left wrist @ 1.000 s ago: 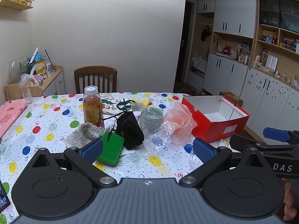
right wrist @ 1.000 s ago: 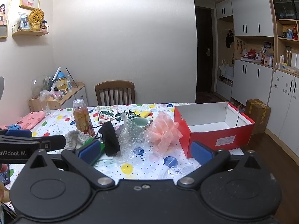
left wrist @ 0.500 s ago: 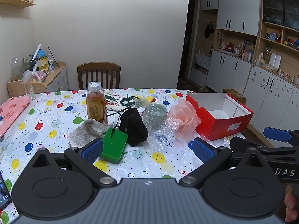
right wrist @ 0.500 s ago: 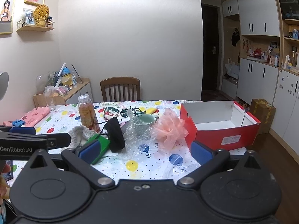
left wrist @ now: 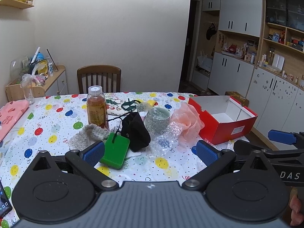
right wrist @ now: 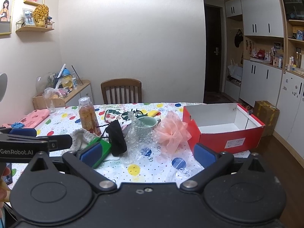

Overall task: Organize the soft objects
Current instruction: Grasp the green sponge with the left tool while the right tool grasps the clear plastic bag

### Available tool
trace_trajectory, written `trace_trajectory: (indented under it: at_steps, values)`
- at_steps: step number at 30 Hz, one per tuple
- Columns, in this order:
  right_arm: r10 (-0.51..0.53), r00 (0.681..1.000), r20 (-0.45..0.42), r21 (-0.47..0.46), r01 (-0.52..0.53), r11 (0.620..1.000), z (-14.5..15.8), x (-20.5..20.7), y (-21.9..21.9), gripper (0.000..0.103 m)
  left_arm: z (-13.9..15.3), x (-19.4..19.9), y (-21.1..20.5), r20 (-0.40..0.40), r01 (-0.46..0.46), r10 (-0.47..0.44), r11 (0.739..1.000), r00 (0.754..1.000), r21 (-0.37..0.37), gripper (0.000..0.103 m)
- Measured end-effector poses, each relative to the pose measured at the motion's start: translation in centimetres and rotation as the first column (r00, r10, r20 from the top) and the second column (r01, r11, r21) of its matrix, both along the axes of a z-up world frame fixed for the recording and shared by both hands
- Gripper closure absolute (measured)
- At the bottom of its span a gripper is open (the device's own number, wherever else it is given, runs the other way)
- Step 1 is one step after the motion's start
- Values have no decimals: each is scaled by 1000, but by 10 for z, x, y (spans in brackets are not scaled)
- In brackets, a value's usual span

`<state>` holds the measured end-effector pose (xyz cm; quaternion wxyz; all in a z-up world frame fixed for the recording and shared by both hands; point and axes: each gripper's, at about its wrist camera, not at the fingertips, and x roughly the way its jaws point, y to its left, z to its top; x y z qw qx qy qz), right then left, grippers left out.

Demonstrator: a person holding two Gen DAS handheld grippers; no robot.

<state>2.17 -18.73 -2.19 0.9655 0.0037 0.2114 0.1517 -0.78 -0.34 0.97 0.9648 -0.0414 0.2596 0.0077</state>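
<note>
A pink mesh bath pouf (left wrist: 187,123) (right wrist: 173,131) lies on the table beside an open, empty red box (left wrist: 226,121) (right wrist: 224,127). A grey knitted cloth (left wrist: 86,135) (right wrist: 80,136), a black pouch (left wrist: 135,133) (right wrist: 116,138) and bubble wrap (left wrist: 165,136) (right wrist: 138,140) lie mid-table. My left gripper (left wrist: 150,153) is open and empty, held above the near table edge. My right gripper (right wrist: 148,154) is open and empty, to its right.
A bottle of amber drink (left wrist: 96,110), a green card case (left wrist: 115,151) and a celadon cup (left wrist: 157,116) stand among the soft things. A pink folded cloth (left wrist: 9,114) lies far left. A wooden chair (left wrist: 98,79) stands behind the balloon-print table (left wrist: 47,133).
Both grippers have risen and tilted slightly, so the table sits lower in view. Nothing on the table has moved.
</note>
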Motion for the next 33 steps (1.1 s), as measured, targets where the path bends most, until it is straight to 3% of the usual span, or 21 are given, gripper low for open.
trace_trajectory:
  at_steps: [18, 26, 33]
  values:
    - [-46, 998, -35, 3, 47, 999, -3, 7, -7, 1, -6, 14, 9, 15, -27, 27, 1000, 1000, -8, 0]
    - [-98, 991, -92, -1, 99, 995, -18, 31, -30, 1, -31, 45, 13, -1, -40, 40, 998, 999, 40, 0]
    - [-108, 978, -177, -34, 104, 994, -42, 67, -45, 4, -70, 88, 28, -87, -49, 54, 997, 995, 60, 0]
